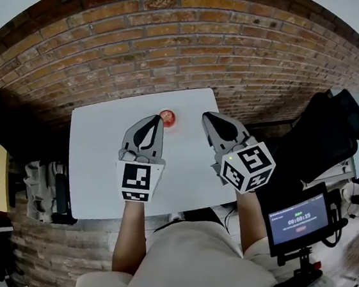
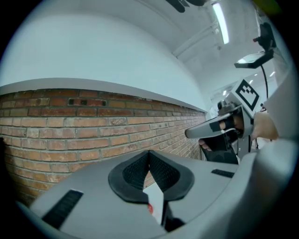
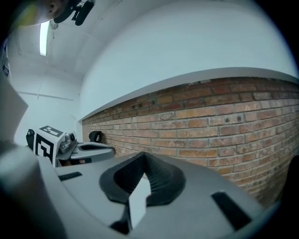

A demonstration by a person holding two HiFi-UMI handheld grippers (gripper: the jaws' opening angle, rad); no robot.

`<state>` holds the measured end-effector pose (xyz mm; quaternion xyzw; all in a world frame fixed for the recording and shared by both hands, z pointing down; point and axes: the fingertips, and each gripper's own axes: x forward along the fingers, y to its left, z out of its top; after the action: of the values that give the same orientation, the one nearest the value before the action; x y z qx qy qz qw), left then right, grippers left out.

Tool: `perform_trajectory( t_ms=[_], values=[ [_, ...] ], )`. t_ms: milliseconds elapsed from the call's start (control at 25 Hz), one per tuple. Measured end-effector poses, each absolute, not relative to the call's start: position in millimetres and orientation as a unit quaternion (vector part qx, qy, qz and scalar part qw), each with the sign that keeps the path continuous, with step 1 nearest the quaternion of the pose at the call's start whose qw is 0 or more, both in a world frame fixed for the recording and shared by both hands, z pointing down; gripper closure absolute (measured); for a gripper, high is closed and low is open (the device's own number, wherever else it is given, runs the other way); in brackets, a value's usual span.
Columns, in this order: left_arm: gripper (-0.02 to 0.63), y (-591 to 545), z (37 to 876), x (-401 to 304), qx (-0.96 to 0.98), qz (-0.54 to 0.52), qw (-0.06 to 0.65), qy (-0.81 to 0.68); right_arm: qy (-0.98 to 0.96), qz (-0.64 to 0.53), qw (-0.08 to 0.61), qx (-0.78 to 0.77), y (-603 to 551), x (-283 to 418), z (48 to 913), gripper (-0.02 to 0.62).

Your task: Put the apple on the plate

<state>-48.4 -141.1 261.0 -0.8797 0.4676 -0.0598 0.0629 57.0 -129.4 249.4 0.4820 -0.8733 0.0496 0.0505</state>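
At the far edge of the white counter (image 1: 94,181), toward 12 o'clock, the red apple (image 1: 167,117) sits in front of the brick wall (image 1: 169,51). My left gripper (image 1: 158,119) has its jaws pressed together with nothing between them. Its tip is just beside the apple, which lies at its 1 o'clock. My right gripper (image 1: 206,116), also closed and empty, hovers at the apple's 3 o'clock, apart from it. Both grippers point roughly level toward the wall.

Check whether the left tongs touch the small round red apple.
Apart. Left gripper view: the shut left tongs meet before the brick wall; the apple is a red sliver lower down.
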Motion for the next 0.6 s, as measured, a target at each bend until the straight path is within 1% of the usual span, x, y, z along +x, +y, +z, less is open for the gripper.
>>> perform_trajectory(
  t_ms=[160,600],
  values=[
    [0.598,-131.3,238.1,-55.1,-0.877,-0.046,0.084,0.471,-0.876,0.028,0.035,0.481,-119.2,51.5,226.2,0.592],
    [0.598,-112.8,201.7,-63.1,-0.874,-0.025,0.114,0.472,-0.874,-0.006,0.013,0.486,-101.8,45.3,193.5,0.592]
  ],
)
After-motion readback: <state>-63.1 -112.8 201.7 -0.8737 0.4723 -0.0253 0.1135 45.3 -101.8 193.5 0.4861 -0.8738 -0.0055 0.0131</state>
